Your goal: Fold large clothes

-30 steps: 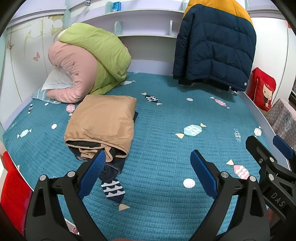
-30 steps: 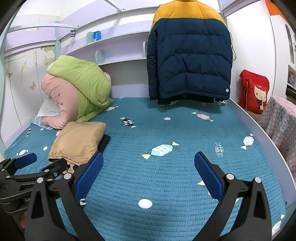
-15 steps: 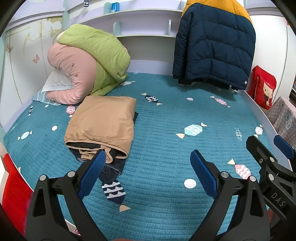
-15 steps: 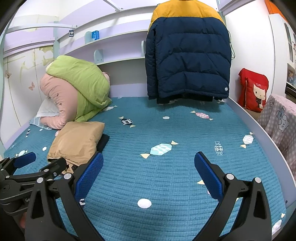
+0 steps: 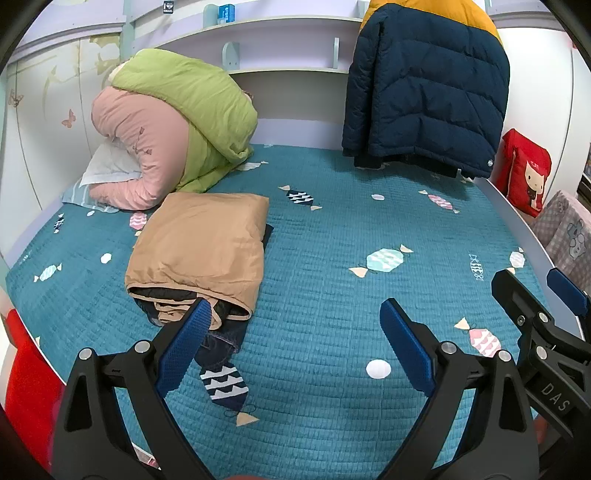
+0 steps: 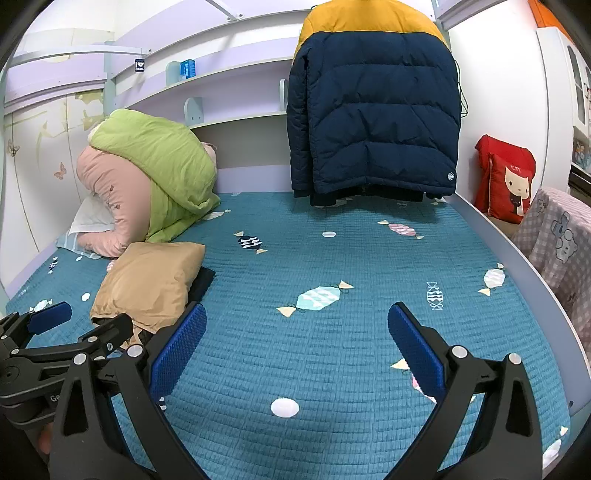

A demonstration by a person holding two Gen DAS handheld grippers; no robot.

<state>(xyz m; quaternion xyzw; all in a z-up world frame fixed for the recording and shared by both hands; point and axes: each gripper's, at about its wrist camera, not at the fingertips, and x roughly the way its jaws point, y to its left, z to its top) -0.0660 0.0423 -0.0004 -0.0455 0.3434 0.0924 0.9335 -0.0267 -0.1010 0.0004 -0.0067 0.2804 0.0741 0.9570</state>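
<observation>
A folded tan jacket (image 5: pixel 201 243) lies on top of dark folded clothes on the left of the teal bed (image 5: pixel 332 302); it also shows in the right wrist view (image 6: pixel 147 280). A navy and yellow puffer jacket (image 5: pixel 424 85) hangs at the back of the bed, also in the right wrist view (image 6: pixel 373 110). My left gripper (image 5: pixel 295 321) is open and empty above the bed's front, just right of the folded pile. My right gripper (image 6: pixel 297 325) is open and empty beside it, over the bare bedspread.
A green and pink rolled duvet (image 5: pixel 173 122) and a pillow (image 5: pixel 105 166) lie at the back left. A red cushion (image 6: pixel 506 177) and a grey checked cloth (image 6: pixel 557 243) are along the right rail. A shelf (image 5: pixel 288 26) runs above the headboard.
Both grippers have drifted slightly; the view shifts a little. Both stay open and empty. The clothes have not moved.
</observation>
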